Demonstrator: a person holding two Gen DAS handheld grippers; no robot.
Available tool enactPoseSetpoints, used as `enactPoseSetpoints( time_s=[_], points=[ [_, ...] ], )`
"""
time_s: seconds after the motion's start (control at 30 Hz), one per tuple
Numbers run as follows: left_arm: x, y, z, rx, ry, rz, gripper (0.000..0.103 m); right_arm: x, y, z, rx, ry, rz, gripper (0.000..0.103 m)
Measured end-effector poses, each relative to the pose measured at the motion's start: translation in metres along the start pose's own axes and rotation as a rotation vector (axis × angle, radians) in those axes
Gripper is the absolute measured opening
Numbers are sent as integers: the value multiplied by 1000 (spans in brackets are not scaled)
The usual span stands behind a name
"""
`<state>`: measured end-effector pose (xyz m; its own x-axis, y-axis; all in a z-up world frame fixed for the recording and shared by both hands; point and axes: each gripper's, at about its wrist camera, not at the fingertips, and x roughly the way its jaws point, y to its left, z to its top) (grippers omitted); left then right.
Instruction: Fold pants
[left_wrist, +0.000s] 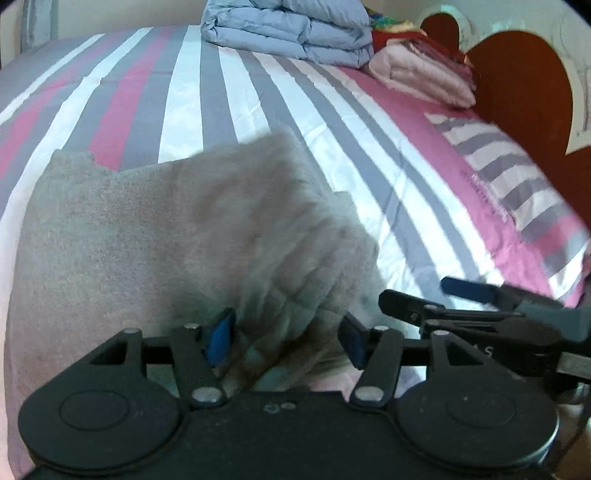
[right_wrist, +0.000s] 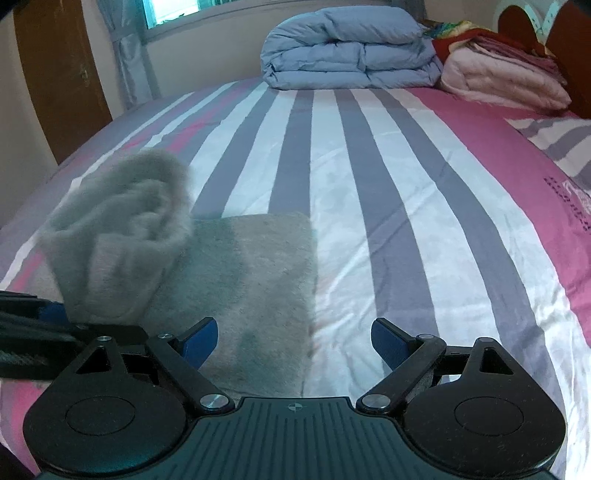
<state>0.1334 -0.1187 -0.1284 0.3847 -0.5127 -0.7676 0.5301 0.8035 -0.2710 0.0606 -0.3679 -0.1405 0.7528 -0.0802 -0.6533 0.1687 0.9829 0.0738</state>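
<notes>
Over striped bed (right_wrist: 369, 166), left tongs (left_wrist: 288, 338) lift pants (left_wrist: 147, 236); right tongs (right_wrist: 295, 343) agape.

Pants (right_wrist: 255, 280) lying flat on the bed (right_wrist: 369, 184), near its front edge. One end of them bunching up off the bed between the left gripper (left_wrist: 286, 338) fingers. Right gripper (right_wrist: 293, 345) hovering over the pants' right edge, jaws apart. Folded duvet (right_wrist: 347, 48) sitting at the bed's far side; stacked blankets (right_wrist: 506, 79) just right of it; pillow (left_wrist: 517, 177) lying at right.
</notes>
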Motion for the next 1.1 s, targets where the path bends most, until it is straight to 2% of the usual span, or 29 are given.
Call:
enactPoseSetpoints(
  time_s=[0.07,0.2,0.23,0.4,0.47,0.57,0.8,0.83,0.87,0.9,1.0,1.1],
  points=[
    [-7,8,-1,-25,-1,-16,58,0,-5,1,36,3,21,90],
    [-31,29,-4,-119,-32,-29,58,1,-14,6,136,17,132,90],
    [-34,36,-4,-133,-40,-25,62,0,-15,7,155,24,157,90],
    [-52,80,-6,-215,-70,82,63,1,-10,11,220,40,240,90],
    [-58,97,-8,-252,-90,107,64,-2,-6,16,217,32,248,90],
    [-56,111,-9,-244,-72,170,63,-2,-2,24,229,29,269,90],
    [-36,120,-19,-255,-25,173,64,-3,-1,46,295,7,275,90],
    [-35,119,-19,-245,-25,174,66,-3,-1,50,302,2,273,92],
    [-34,118,-19,-233,-24,175,66,0,0,53,300,10,267,101],
    [-33,118,-18,-231,-25,172,68,3,1,56,296,27,263,103],
    [-31,122,-18,-252,-34,158,68,16,9,59,288,72,302,103],
    [-32,127,-17,-284,-41,136,68,39,18,55,251,172,237,103]
  ],
)
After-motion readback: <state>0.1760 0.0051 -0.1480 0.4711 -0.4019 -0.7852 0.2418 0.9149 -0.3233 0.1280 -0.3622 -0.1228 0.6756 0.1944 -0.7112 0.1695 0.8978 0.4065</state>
